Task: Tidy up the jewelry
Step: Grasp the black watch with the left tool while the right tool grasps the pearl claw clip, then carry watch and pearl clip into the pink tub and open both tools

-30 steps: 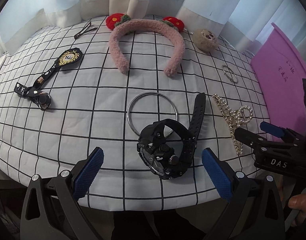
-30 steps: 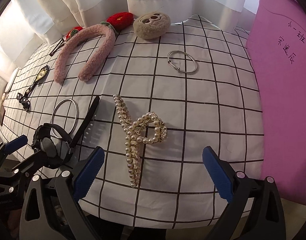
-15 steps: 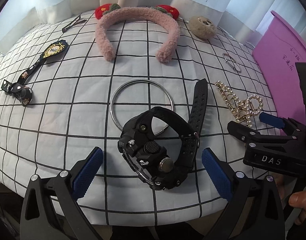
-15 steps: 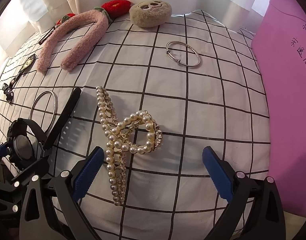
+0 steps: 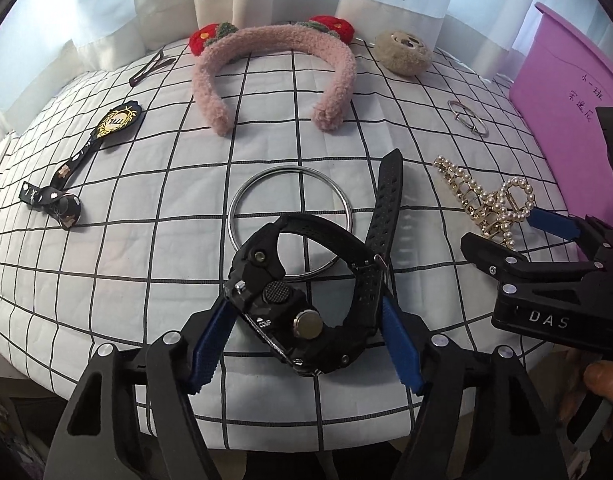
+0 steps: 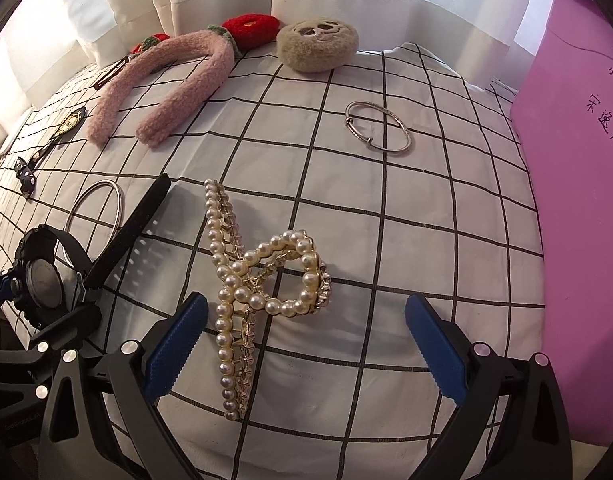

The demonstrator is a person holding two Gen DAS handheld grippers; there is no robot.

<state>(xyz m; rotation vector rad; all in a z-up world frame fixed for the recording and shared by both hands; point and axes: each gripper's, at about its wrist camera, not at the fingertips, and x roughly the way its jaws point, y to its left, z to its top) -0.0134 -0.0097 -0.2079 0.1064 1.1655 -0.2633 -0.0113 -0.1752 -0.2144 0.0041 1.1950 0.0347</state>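
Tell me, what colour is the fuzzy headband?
Pink headband, with red flowers; clearest in the left wrist view.

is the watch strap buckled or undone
Buckled: the watch strap forms a closed loop through its buckle, with the loose tail lying out on the cloth.

Jewelry and accessories spread over a grid-patterned cloth

The black watch (image 5: 306, 304) stands on edge, strap buckled, its tail pointing away over the large silver bangle (image 5: 290, 224) behind it. Right of the watch lies the pearl hair claw (image 6: 258, 280) on its side; beyond the claw, a thin silver bracelet (image 6: 378, 132). Far behind the watch, a pink fuzzy headband (image 5: 274, 72) lies flat.
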